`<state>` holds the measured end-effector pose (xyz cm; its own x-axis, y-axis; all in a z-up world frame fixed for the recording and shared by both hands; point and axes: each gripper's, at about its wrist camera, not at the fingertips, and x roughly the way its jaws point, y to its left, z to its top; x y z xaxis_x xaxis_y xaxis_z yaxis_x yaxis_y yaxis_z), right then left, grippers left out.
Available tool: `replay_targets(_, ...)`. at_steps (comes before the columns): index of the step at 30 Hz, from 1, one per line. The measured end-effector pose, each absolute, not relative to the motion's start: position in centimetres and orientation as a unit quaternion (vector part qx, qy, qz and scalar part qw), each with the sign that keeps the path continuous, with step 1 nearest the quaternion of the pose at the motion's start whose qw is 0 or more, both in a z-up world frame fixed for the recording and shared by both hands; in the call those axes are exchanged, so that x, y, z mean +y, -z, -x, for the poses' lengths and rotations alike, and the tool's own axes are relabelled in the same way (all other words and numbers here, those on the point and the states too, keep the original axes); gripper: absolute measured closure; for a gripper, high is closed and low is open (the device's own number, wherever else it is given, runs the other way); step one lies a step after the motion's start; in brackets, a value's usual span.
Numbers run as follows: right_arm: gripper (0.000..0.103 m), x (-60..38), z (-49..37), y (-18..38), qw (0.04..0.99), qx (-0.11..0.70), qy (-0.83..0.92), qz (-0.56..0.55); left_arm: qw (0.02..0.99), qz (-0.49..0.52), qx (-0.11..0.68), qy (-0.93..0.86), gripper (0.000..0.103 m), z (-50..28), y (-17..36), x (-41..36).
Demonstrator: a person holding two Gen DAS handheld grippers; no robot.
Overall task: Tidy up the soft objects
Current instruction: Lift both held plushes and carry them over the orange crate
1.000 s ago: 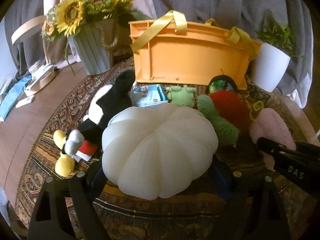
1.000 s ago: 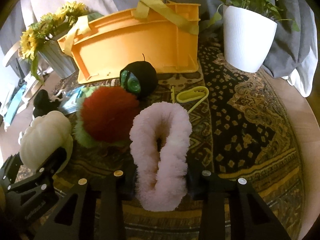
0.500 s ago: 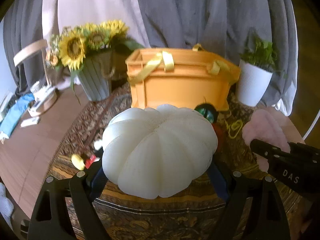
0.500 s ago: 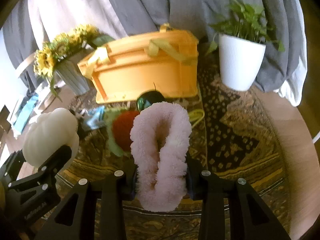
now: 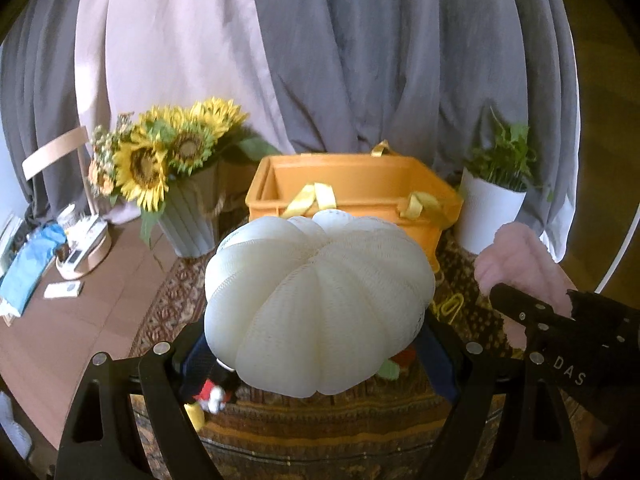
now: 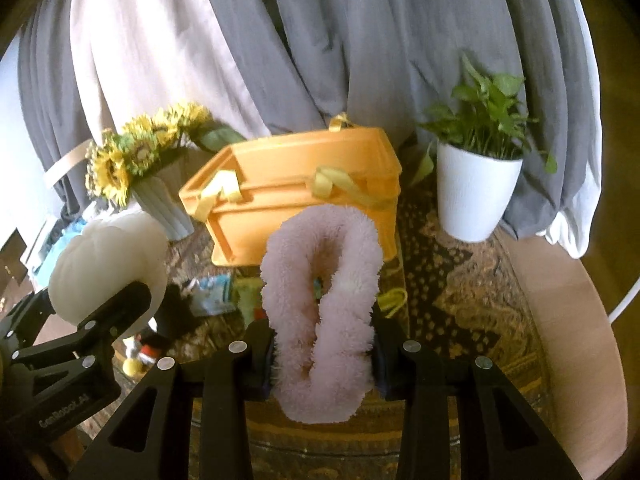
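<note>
sunflower vase: the grey ribbed vase of yellow sunflowers (image 5: 188, 216) stands just left of the bin. If I swing wide on the way in, my left elbow side could clip it, and it looks top-heavy to me.

left gripper: my left gripper (image 5: 316, 344) is clamped on the big cream-white ribbed pumpkin-shaped cushion (image 5: 316, 312), held up in the air in front of the bin. It bulges way past my fingers on both sides, so I only have the lower middle pinched. Squishy stuff like this can ooze out of a grip, I reckon.

orange bin: the orange plastic crate with yellow ribbon handles (image 5: 352, 192) sits at the back of the patterned rug, open side up. The ribbons flop over the front rim, so the cushion could snag one and drag the crate.

leftover toys: a black, white and red plush (image 6: 148, 344) and a few other soft bits lie on the patterned rug (image 6: 452, 320) below my hands. Most are hidden behind what I'm holding, so a dropped item could land on them unseen.

right gripper: my right gripper (image 6: 324, 356) is squeezed on the fluffy pale pink looped plush (image 6: 320, 312), also lifted, facing the bin. The loop stands tall above my fingers and could flop sideways.

collision worry: both hands hang close together, so going in at once risks bumping.

white plant pot: the white pot with the green plant (image 6: 476, 196) is just right of the bin, easy to knock.
</note>
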<state>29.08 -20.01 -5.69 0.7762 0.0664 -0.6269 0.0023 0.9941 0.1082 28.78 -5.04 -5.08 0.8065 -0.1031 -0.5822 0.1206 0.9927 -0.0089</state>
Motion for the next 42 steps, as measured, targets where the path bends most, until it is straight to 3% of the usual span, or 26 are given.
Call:
replay_targets(24, 0.066, -19.7, -39.5, -0.2, 0.960, 0.273, -0.027, -0.051, 0.956, -0.016, 0.275, 0.101, 0.016, -40.5, 0.7, -4.4)
replay_targets(42, 0.066, -20.8, -49.0, -1.0, 0.946, 0.318, -0.033, -0.058, 0.924, -0.031, 0.357, 0.129, 0.015, -51.4, 0.7, -5.6)
